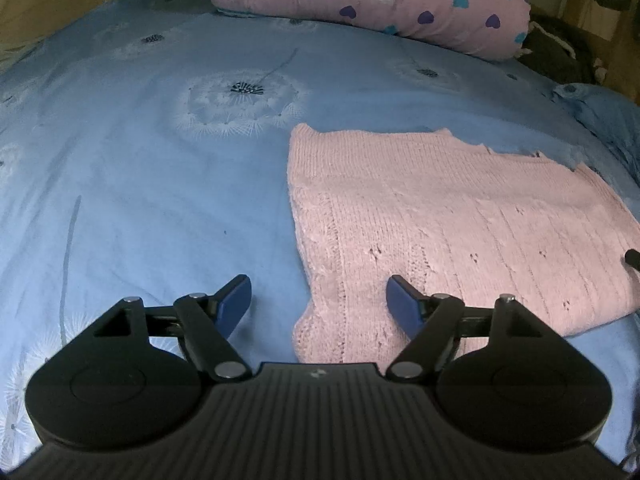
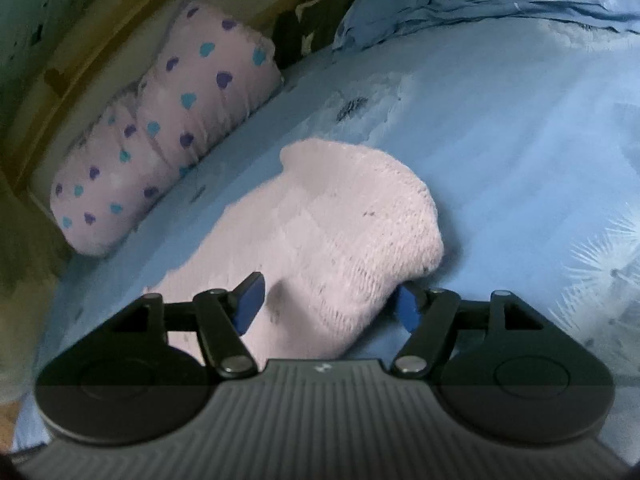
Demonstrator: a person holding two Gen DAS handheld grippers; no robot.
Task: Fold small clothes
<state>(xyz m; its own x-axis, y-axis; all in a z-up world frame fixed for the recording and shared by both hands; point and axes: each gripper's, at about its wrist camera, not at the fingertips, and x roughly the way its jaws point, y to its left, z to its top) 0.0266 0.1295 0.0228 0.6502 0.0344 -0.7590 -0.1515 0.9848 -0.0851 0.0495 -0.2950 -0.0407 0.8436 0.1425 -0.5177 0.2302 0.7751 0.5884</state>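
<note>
Underneath both claws spreads a blue bedsheet (image 1: 140,184) printed with white dandelion heads, filling most of each view. Ahead of the left claw, at the far edge of the bed, lies a pink pillow (image 1: 372,0) dotted with purple and teal hearts; from the right claw it sits ahead and to the left, along a wooden bed frame (image 2: 80,64). Beside the pillow's end a dark bundle with a pale cord (image 2: 320,8) is too dim to identify, and a rumpled blue pillowcase (image 2: 460,4) lies ahead and to the right of the right claw.

Next in size is the pink knitted garment (image 1: 440,232), folded flat on the sheet. It stretches ahead and to the right of the left claw, its near left corner reaching in between the fingers.

Left claw (image 1: 319,304): jaws wide apart, nothing gripped. One blue pad hangs over bare sheet, the other over the knit; whether that pad touches the wool cannot be told.

Right claw (image 2: 328,306): jaws also spread, with a rounded folded edge of the garment (image 2: 340,232) between them. Neither pad visibly presses on it, though blur makes contact hard to judge, and the right-hand pad is partly hidden behind the wool.

A small dark tip (image 1: 632,258) cut off at the left view's right edge rests on the knit.
</note>
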